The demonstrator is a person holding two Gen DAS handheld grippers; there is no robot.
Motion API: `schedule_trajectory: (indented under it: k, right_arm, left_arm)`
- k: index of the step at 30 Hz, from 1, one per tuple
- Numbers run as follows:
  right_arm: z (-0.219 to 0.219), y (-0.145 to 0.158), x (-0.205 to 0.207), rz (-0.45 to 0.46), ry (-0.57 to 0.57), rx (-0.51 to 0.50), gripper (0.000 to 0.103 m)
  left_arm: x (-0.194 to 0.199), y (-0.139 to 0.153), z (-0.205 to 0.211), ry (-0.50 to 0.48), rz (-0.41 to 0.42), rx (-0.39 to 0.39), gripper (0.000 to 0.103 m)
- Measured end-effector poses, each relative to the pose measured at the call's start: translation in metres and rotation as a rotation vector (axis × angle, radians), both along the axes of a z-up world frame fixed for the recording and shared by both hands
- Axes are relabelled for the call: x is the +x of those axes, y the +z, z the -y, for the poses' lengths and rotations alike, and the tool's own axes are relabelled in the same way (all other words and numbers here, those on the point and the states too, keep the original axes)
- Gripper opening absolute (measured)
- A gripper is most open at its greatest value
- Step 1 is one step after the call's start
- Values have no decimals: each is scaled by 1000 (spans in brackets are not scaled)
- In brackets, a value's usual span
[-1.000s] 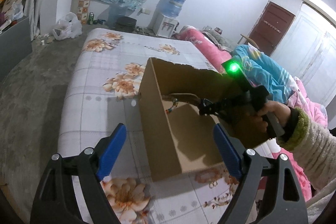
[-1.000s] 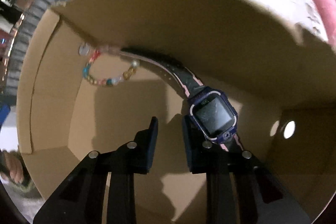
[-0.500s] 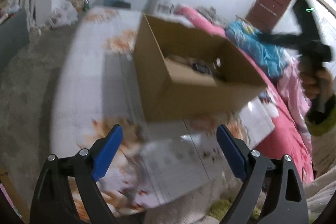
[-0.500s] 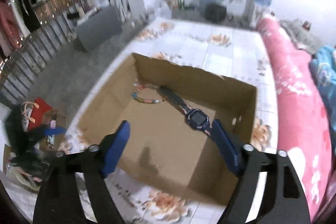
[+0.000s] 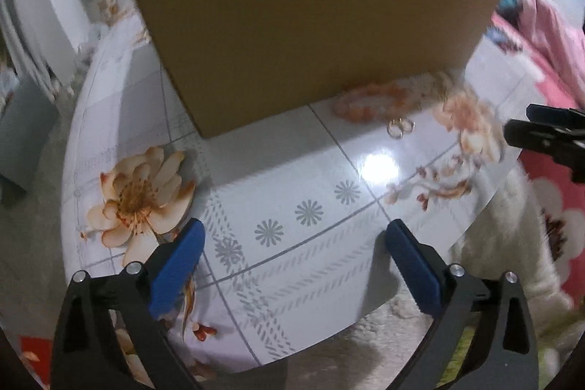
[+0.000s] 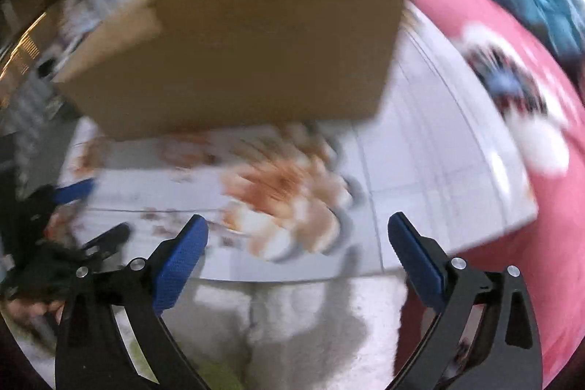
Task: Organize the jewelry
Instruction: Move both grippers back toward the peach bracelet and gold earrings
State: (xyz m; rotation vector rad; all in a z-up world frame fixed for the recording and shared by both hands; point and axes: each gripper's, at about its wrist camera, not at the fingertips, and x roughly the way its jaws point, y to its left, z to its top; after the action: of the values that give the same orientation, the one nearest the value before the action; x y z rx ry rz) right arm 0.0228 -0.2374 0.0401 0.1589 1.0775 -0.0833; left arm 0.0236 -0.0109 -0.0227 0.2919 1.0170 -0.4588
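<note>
Both grippers held wide open and empty above the flowered sheet, in front of the cardboard box.

Two small metal rings point(image 5: 400, 127) are seen lying on the bed sheet point(image 5: 292, 192) just beside the near wall of the cardboard box point(image 5: 310, 24), with a peach bead bracelet point(image 5: 373, 99) touching or nearly touching that wall. The left gripper point(image 5: 292, 265) and the right gripper point(image 6: 296, 254) are both spread to their widest, nothing between the fingers. The rings are judged risky: being thin and flat on soft fabric, they could be pushed under the box or slip from the pads. Compared with a second ago, the right gripper's jaws have just been opening and it is out of the box, where a watch and a beaded bracelet lay; the left jaws have also been opening, and its view sits lower and closer to the sheet.
</note>
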Motion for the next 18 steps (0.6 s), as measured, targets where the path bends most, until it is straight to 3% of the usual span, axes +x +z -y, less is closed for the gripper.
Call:
schedule_trajectory:
  k: [2, 5, 13, 18]
  right_arm:
    - [2, -12, 2, -4, -37, -58, 95]
    - [-9, -15, 2, 29, -2, -139, 95]
    - [-6, -12, 7, 16, 35, -111, 95]
    - [-11, -20, -15, 49, 52, -113, 95]
  left_arm:
    - [1, 0, -2, 14, -6, -18, 98]
    - [2, 0, -1, 23, -7, -9, 98]
    - [1, 0, 0, 30, -18, -3, 98]
    - [-3, -1, 1, 19, 20, -21, 99]
